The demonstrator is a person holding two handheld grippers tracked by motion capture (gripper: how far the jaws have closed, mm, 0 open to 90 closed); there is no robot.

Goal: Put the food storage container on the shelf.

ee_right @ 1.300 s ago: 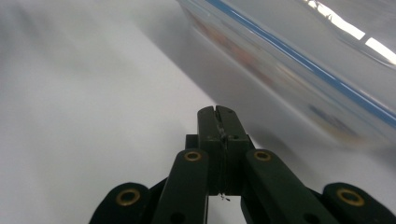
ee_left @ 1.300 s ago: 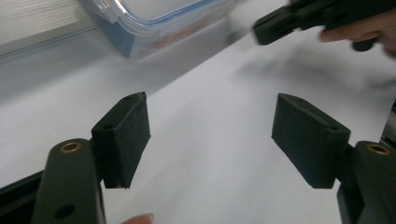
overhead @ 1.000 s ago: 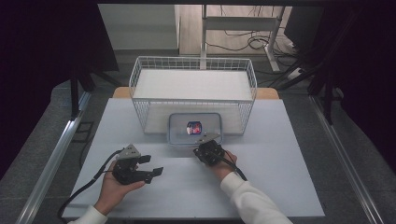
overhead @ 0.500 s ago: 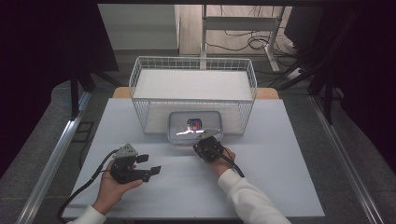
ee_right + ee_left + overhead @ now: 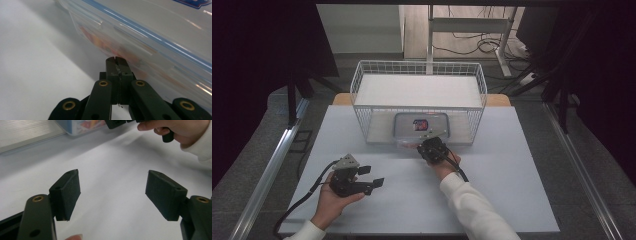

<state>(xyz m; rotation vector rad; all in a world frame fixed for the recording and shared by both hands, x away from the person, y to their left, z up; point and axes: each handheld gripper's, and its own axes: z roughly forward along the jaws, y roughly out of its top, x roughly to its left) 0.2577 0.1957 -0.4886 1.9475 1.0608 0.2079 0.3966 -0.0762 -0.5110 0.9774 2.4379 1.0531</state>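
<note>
Two tools, left tool (image 5: pixel 113 195) spread, right tool (image 5: pixel 116 61) pressed together, box (image 5: pixel 160 37) contents blurred

Grey floor (image 5: pixel 257 150) surrounds the white table (image 5: pixel 512 200); dark walls (image 5: pixel 257 45).

Bare table (image 5: pixel 512 190) lies open near and right. Far across the middle, the wire basket (image 5: pixel 362 90) blocks passage; a plastic box (image 5: pixel 404 122) sits against its near side.
</note>
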